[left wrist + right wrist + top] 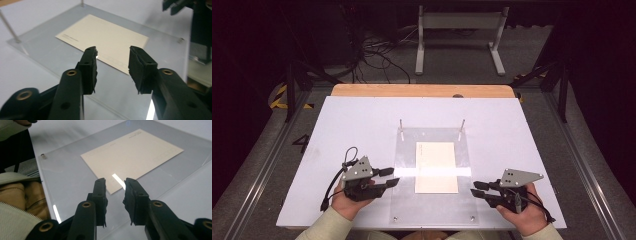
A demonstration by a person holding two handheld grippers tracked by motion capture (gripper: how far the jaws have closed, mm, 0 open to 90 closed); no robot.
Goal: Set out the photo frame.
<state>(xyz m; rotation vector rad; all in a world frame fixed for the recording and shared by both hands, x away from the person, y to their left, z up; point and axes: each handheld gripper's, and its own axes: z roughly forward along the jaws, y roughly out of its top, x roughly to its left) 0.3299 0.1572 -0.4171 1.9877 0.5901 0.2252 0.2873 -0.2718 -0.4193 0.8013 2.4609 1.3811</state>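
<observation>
Bench [352,125]: a white board lay over a wooden top whose far edge showed; it carried everything below.
Clear plate [404,165]: a transparent sheet lay flat at the middle of the bench, near the person's side, with small fasteners at its near corners and two thin upright pins [401,124] at its far edge.
Card [436,166]: a cream rectangular sheet lay flat at the plate's middle, faint print along one edge; whether it sat on top of the plate or under it could not be told from the glare.
Left gripper [388,178]: held in the left hand [348,199] at the plate's left edge, pointing toward the card. Its fingers [90,67] were spread with a clear gap, holding nothing and touching nothing.
Right gripper [477,189]: held in the right hand [524,215] at the plate's right near corner, pointing inward. Its fingers [100,195] stood parted by a narrower gap, empty, hovering above the plate just short of the card's near corner.
</observation>
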